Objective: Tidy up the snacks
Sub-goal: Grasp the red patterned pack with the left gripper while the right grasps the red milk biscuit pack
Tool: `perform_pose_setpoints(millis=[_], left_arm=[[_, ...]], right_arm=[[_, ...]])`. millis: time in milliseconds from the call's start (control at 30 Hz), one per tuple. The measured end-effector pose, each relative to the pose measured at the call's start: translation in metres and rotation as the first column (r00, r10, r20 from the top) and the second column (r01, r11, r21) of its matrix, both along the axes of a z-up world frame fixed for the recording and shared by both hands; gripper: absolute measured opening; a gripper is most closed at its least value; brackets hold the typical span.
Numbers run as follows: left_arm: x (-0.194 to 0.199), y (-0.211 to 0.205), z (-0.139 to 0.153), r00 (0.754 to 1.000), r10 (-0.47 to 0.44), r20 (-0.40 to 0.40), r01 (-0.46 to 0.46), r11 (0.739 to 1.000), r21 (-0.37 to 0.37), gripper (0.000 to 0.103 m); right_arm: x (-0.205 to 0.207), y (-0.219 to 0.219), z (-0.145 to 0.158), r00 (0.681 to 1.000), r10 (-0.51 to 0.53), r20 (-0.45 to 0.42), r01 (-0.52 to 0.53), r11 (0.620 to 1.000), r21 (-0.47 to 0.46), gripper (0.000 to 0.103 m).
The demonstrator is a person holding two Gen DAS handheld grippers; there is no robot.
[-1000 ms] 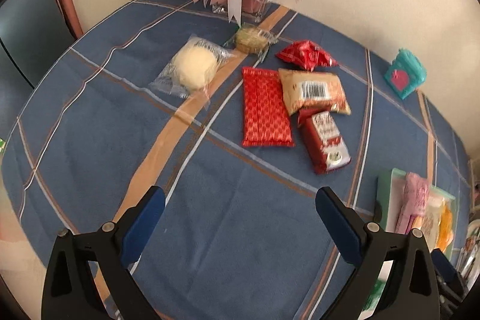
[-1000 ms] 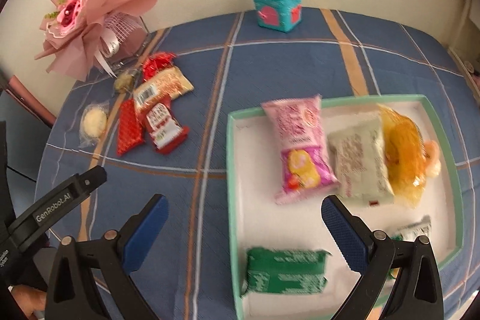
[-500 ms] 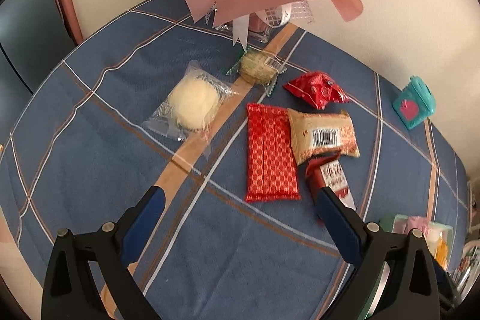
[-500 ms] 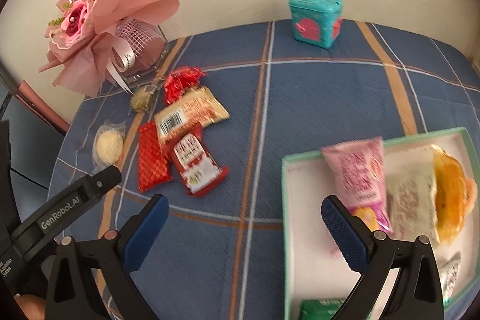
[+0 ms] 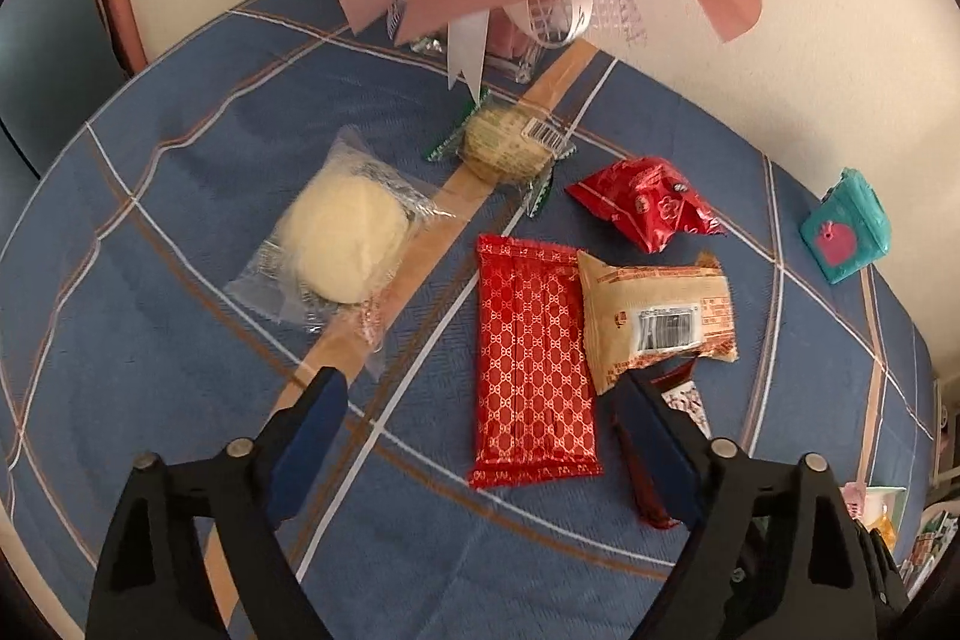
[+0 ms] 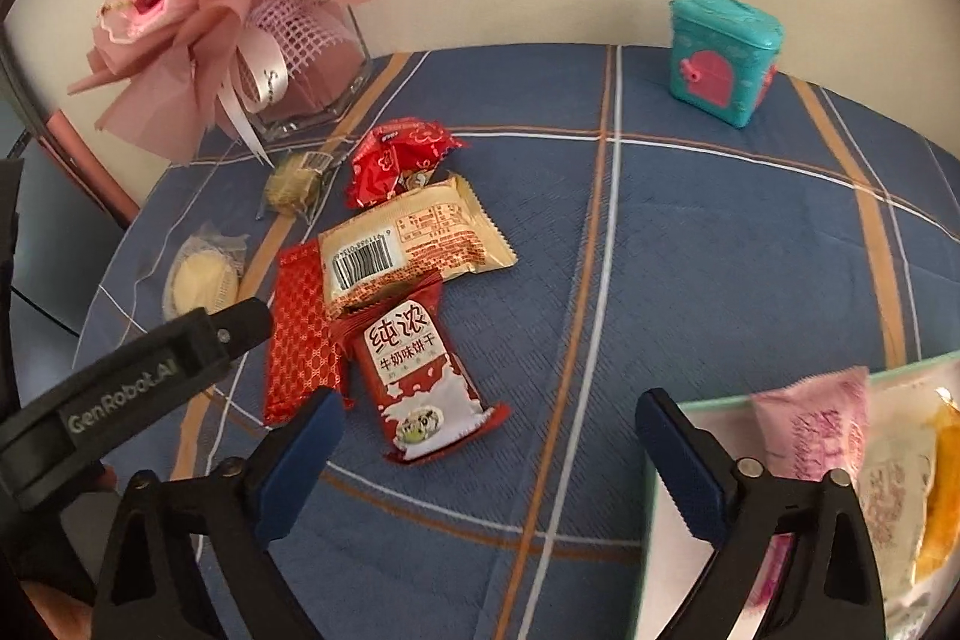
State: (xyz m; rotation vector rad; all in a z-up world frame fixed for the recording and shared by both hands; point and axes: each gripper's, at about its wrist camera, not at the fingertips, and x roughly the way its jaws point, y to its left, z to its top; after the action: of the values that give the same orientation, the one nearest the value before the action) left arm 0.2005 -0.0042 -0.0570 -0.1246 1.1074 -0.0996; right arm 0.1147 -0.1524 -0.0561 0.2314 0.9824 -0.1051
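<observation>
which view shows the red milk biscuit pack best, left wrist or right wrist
The right wrist view. There the red milk biscuit pack lies in full sight, label up, its top edge tucked under the tan barcode pack. In the left wrist view only a sliver shows, mostly hidden behind the left gripper finger and the tan pack.
</observation>
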Motion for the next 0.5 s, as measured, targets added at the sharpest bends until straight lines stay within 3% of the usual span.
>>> perform_pose_setpoints(millis=[100,500], left_arm=[[0.006,-0.001,-0.012,1.000,-0.005,-0.021,0.005,1.000,0.000,0.084],[0.023,-0.029,-0.037,0.996,-0.087,-0.034,0.089,0.993,0.072,0.084]], right_arm=[[0.008,0.007,-0.007,0.999,0.030,-0.013,-0.031,0.999,-0.015,0.093],[0.028,0.024,-0.033,0.995,0.088,-0.056,-0.091,0.994,-0.054,0.085]])
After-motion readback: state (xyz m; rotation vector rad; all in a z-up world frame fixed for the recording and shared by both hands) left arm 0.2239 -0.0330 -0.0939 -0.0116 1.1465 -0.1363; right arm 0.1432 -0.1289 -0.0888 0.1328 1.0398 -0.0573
